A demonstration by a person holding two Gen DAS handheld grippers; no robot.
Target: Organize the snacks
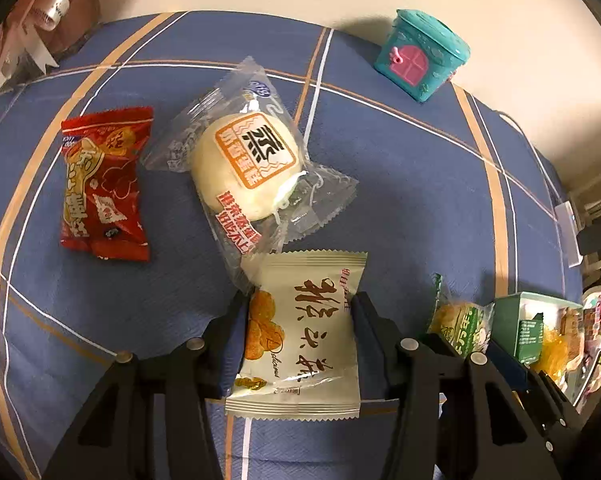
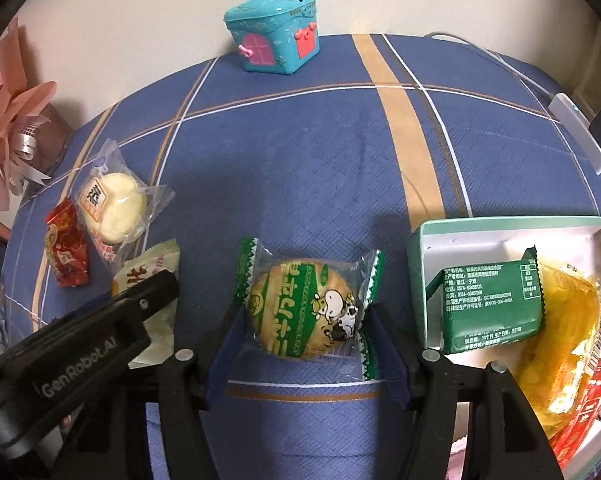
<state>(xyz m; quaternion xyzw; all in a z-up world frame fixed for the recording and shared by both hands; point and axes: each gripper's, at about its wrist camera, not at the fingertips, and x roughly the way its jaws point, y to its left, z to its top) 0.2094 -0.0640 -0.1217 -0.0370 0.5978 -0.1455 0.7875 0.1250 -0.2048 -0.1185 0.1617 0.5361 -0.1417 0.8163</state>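
The left hand-held gripper clamps the cream snack packet on the blue counter. The right hand-held gripper grips the green cookie packet sideways, beside the storage box for transfer.

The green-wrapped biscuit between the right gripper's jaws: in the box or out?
Out. The green-wrapped biscuit lies on the blue cloth, left of the box.
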